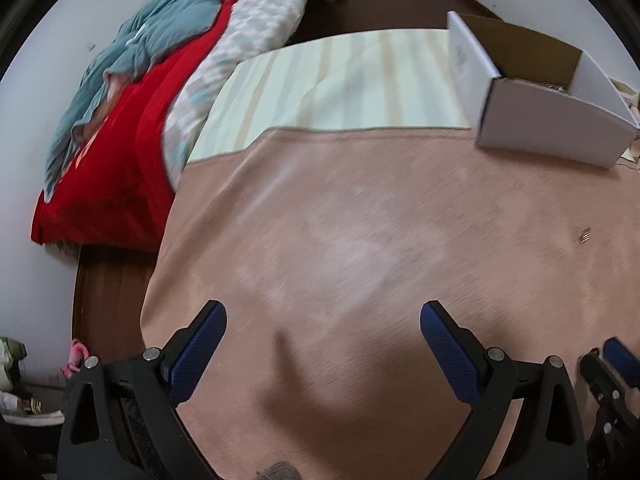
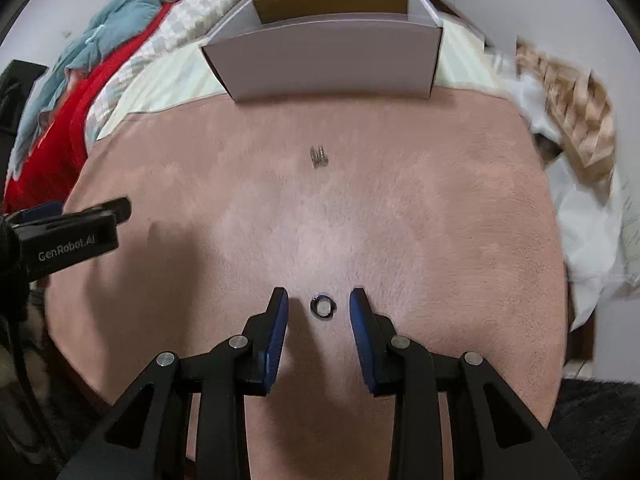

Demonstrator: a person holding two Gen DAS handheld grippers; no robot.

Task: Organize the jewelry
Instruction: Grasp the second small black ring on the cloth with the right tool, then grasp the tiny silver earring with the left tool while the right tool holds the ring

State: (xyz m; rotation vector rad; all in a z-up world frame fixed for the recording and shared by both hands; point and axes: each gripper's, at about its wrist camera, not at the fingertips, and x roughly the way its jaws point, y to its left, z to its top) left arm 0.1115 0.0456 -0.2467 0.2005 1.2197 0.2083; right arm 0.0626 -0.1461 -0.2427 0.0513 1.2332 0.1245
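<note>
Nearest us, our right gripper [image 2: 319, 306] stands partly open over the pink blanket [image 2: 400, 216], a small silver ring [image 2: 323, 306] lying between its pads, untouched. To the left, our left gripper [image 1: 323, 322] gapes wide with nothing in it. Farther off lies a small metal piece [image 2: 319, 157], and beyond it, at the blanket's far edge, the white cardboard box [image 2: 328, 60].

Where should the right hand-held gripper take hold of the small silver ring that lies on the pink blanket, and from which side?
Grip the ring across its outer rim, coming from straight above. It lies flat on the pink blanket, so only the rim offers two opposite sides. The right hand-held gripper already has its open fingers on either side of it, not touching.
</note>
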